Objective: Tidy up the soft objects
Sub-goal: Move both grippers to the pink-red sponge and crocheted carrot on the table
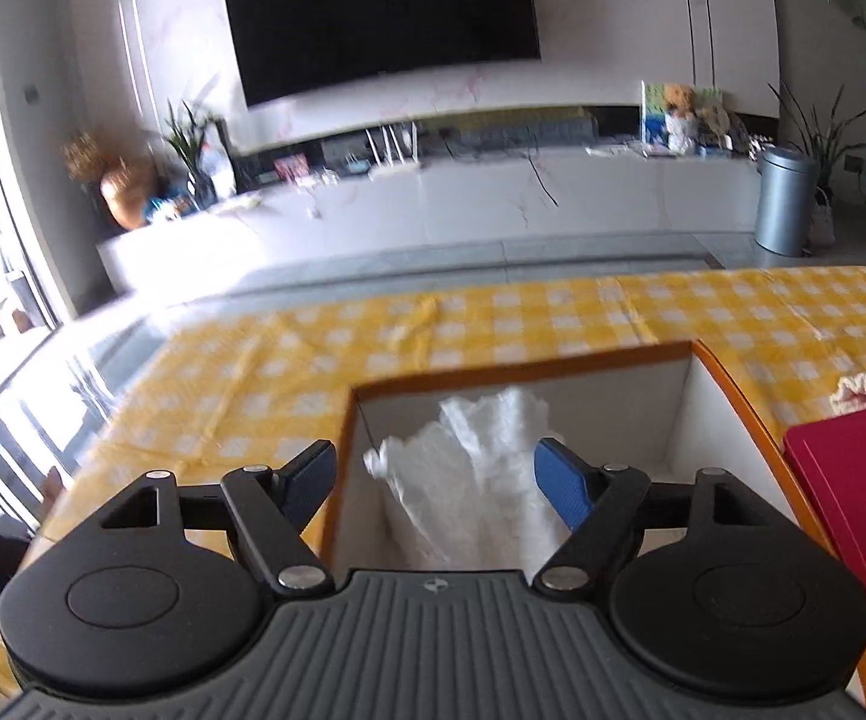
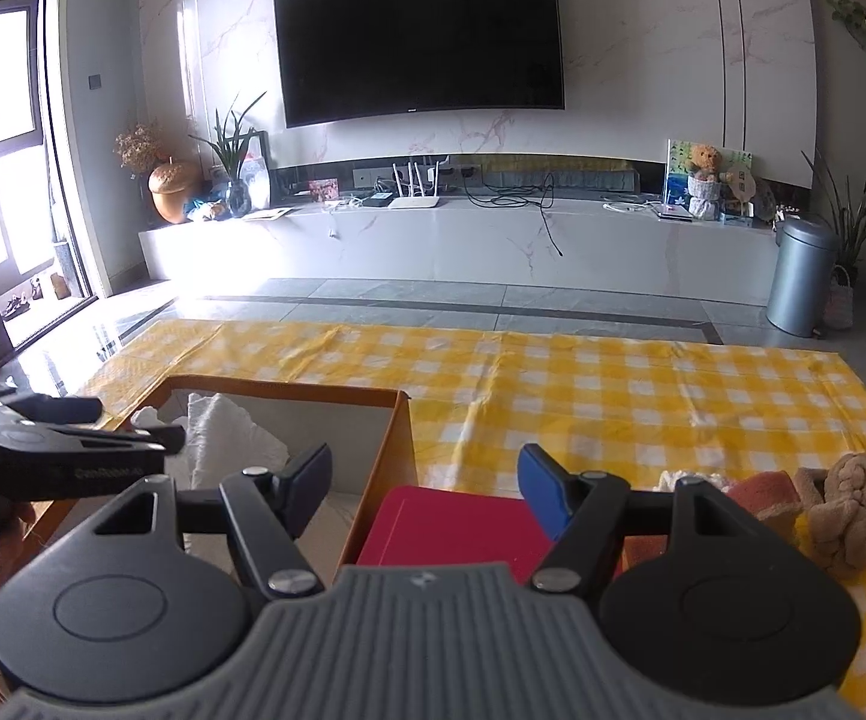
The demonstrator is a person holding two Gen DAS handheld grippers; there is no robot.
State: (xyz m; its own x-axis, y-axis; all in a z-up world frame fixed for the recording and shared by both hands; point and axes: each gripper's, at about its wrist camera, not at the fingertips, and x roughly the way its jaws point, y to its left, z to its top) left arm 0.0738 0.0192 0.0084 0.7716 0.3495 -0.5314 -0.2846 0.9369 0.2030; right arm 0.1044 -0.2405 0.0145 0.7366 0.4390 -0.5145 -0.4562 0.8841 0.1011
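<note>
Setting: counter [image 2: 643, 384] under a yellow checked cloth; living room behind, with a wall television and a low white cabinet.
Container: orange box [image 1: 727, 396] with pale inner walls, open at the top, standing at the counter's left part.
Item stowed: white soft cloth [image 1: 481, 468], crumpled, lying inside the orange box against its near-left side; also seen in the right wrist view [image 2: 223, 438].
Left tool [image 1: 436, 480]: fingers spread wide over the box, nothing pinched; the white cloth lies below and between them, no pad pressing on it.
Right tool [image 2: 424, 489]: fingers apart and empty, poised above a red flat lid or board [image 2: 451, 528] just right of the box.
Items outstanding: tan knotted plush [image 2: 847, 516], a pink-orange sponge-like piece [image 2: 763, 495] and a small cream frilly item [image 2: 682, 480], grouped on the cloth at the right, near the right tool and well apart from the box.
Step in hand: judged as the release of the white cloth into the box, the drop apparently complete.
Progress: one soft item boxed, three or so still on the counter.
Next move calls for: lifting the left tool clear of the box rim, then sending either tool to the right-hand group; the knotted plush offers the bulkiest, easiest pinch.
Caution: the loose cloth may snag a finger on withdrawal.
</note>
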